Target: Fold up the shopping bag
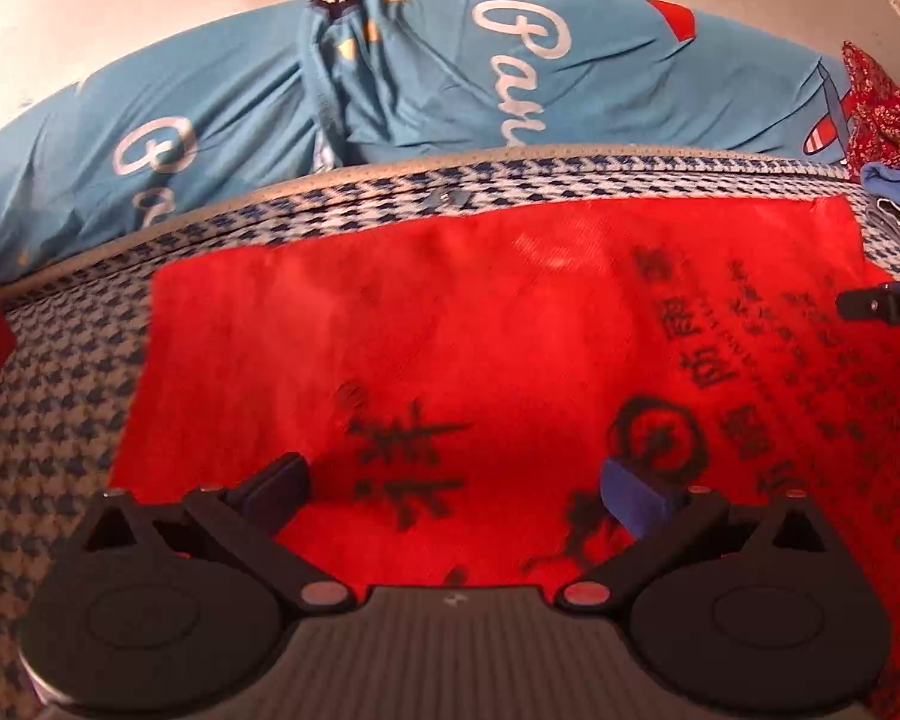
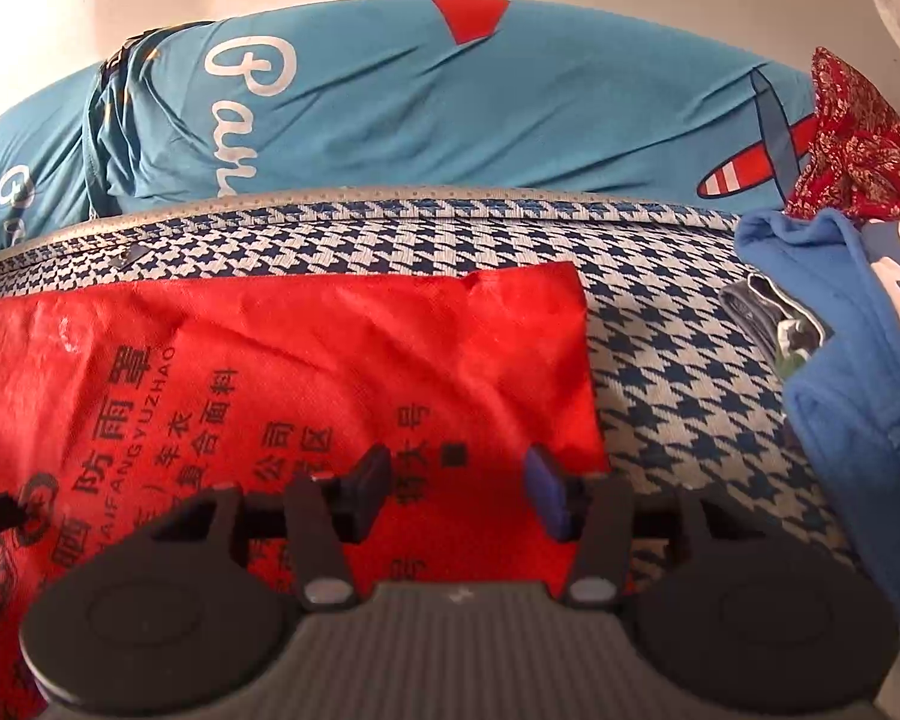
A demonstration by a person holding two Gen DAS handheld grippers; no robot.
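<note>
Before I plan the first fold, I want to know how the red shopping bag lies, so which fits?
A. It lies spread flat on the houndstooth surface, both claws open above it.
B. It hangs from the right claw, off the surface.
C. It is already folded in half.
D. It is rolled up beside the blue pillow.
A: the red shopping bag lies spread on the houndstooth surface, with the left claw and right claw open, gripping nothing.
</note>
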